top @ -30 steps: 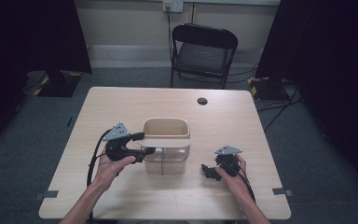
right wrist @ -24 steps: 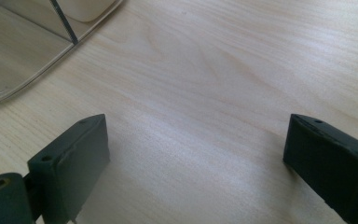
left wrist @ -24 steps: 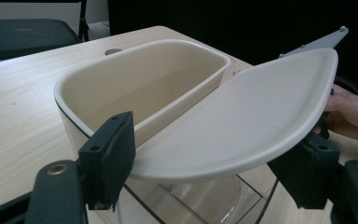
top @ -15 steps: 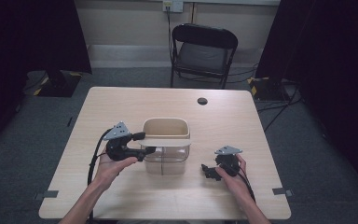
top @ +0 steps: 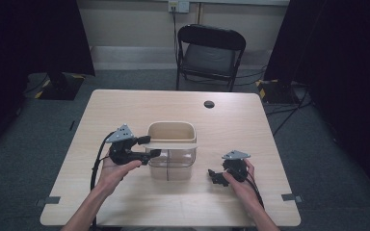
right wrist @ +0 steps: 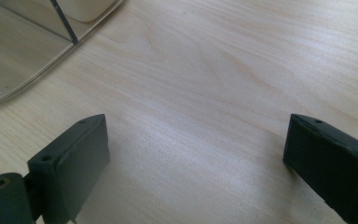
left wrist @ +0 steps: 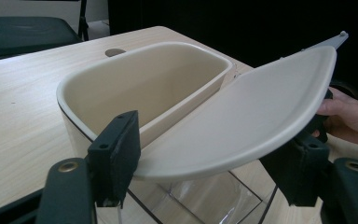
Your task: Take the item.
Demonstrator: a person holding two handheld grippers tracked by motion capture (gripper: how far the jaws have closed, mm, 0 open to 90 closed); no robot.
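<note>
Jaws: left gripper closing around smooth cream lid | right gripper spread

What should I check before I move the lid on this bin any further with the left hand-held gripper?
1. Lid between the jaws: ok. The left hand-held gripper has the beige lid between its two jaws, which have just been closing.
2. Firm pinch: cannot tell. Whether both pads press on the lid's edge is not clear.
3. Lid position: ok. It is raised and tilted, with the beige liner open beneath.
4. Bin upright: ok. The clear-walled bin stands flat on the table.
5. Right hand-held gripper out of the way: ok. It sits beside the bin with its jaws open, nothing between them.
</note>
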